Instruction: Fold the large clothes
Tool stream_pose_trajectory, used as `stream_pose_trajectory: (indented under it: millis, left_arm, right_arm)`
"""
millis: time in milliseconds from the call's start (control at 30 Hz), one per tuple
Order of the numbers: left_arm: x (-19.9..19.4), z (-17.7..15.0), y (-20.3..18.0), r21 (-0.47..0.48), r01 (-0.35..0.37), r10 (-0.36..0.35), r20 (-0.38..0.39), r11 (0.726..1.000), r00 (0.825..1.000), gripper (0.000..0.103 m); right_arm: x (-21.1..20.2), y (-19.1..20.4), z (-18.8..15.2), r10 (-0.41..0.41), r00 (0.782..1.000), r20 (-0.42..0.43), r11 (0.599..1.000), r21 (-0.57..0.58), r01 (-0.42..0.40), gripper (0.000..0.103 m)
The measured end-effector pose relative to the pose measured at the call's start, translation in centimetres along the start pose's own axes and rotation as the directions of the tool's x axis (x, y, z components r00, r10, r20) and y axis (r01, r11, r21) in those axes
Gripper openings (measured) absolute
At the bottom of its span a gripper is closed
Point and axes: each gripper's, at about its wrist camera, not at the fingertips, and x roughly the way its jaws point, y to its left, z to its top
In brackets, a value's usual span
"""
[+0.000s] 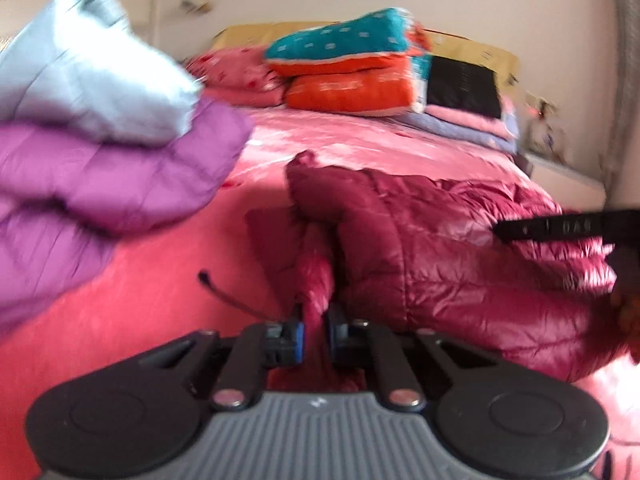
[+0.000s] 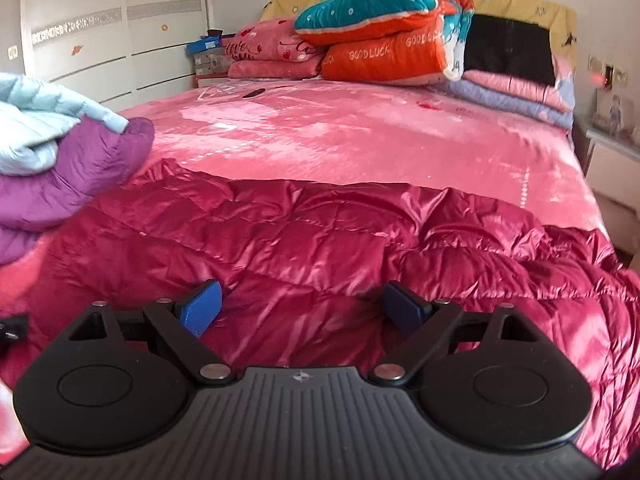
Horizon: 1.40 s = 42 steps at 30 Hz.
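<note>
Jacket [image 2: 320,240] maroon; left tongs [image 1: 316,320] pinch its fold, right tongs [image 2: 304,308] gape empty; orange quilt [image 2: 380,56] reads "GOOD LUCK", pillow [image 2: 276,46] perhaps "love".

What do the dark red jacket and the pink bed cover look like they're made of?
Dark red jacket: looks like thin, glossy synthetic shell, probably nylon or polyester, with puffy fill; stitched quilt squares and bright sheen show it. Pink bed cover: seems a soft plush fleece; broad, smeary highlights, no visible weave.
</note>
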Motion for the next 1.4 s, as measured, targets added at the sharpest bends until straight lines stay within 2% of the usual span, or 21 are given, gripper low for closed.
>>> stream_pose_trajectory:
  millis: [167, 367, 467, 567, 633, 733, 800, 833, 900, 1067, 1133, 1167, 1267, 1333, 1400]
  left_arm:
    - [-1.8, -1.8, 1.4, -0.144, -0.007, 0.002, -0.038, 0.989, 0.999, 0.008]
    - [-3.1, -2.4, 2.0, -0.265, -0.003, -0.010, -0.050, 0.964, 0.999, 0.010]
    - [-4.0, -1.6, 1.7, -0.210, -0.015, 0.019, 0.017, 0.978, 1.000, 0.019]
    - [-4.1, -1.4, 2.4, -0.237, 0.012, 0.006, 0.075, 0.972, 0.997, 0.048]
    - [-3.6, -1.1, 2.9, -0.244, 0.060, -0.034, 0.109, 0.968, 0.993, 0.057]
    - [-2.9, -0.7, 2.7, -0.218, 0.154, -0.125, 0.139, 0.964, 0.982, 0.060]
    - [-2.1, -0.6, 2.2, -0.187, 0.198, -0.176, 0.124, 0.962, 0.977, 0.060]
    - [-1.7, -0.6, 2.0, -0.175, 0.195, -0.178, 0.109, 0.965, 0.978, 0.059]
    - [-0.9, -0.8, 2.1, -0.191, 0.203, -0.193, 0.068, 0.960, 0.979, 0.049]
    - [-0.7, -0.9, 2.5, -0.222, 0.232, -0.227, 0.047, 0.947, 0.973, 0.048]
    - [-0.4, -0.9, 2.8, -0.244, 0.243, -0.241, 0.041, 0.939, 0.970, 0.052]
    - [-0.3, -1.0, 2.9, -0.249, 0.251, -0.250, 0.034, 0.935, 0.968, 0.058]
    - [-0.1, -1.2, 2.9, -0.250, 0.267, -0.269, 0.027, 0.931, 0.963, 0.067]
    - [0.0, -1.3, 2.8, -0.251, 0.272, -0.274, 0.026, 0.929, 0.961, 0.069]
    - [-0.1, -1.3, 2.6, -0.244, 0.284, -0.285, 0.031, 0.927, 0.958, 0.071]
  right_arm:
    - [0.0, 0.2, -0.8, -0.002, 1.000, 0.016, 1.000, 0.017, 0.002, 0.103]
    - [-0.4, 1.3, -1.1, -0.022, 1.000, 0.008, 0.998, -0.057, 0.022, 0.103]
    - [-0.7, 1.7, -0.6, -0.036, 0.999, 0.004, 0.996, -0.076, 0.036, 0.103]
    - [-1.7, 2.5, -0.2, -0.060, 0.997, 0.037, 0.989, -0.131, 0.065, 0.103]
    - [-2.2, 3.2, 0.2, -0.048, 0.996, 0.072, 0.984, -0.170, 0.060, 0.103]
    - [-2.4, 4.3, 1.3, 0.020, 0.997, 0.071, 0.983, -0.186, -0.006, 0.103]
    - [-2.0, 5.0, 2.0, 0.052, 0.997, 0.058, 0.981, -0.187, -0.040, 0.103]
    - [-1.6, 5.3, 2.4, 0.070, 0.996, 0.048, 0.980, -0.188, -0.060, 0.103]
    - [-0.7, 5.6, 2.9, 0.112, 0.993, 0.025, 0.977, -0.187, -0.105, 0.103]
    - [1.3, 7.7, 4.0, 0.214, 0.977, -0.004, 0.952, -0.223, -0.210, 0.103]
    - [2.1, 8.9, 4.5, 0.273, 0.962, -0.029, 0.934, -0.233, -0.272, 0.103]
    - [2.6, 9.4, 4.8, 0.300, 0.953, -0.049, 0.922, -0.240, -0.303, 0.103]
    - [4.3, 10.9, 5.6, 0.284, 0.952, -0.111, 0.920, -0.247, -0.303, 0.103]
    - [4.9, 10.9, 6.3, 0.344, 0.927, -0.145, 0.914, -0.174, -0.367, 0.103]
    - [4.6, 11.5, 6.8, 0.401, 0.906, -0.138, 0.896, -0.148, -0.419, 0.103]
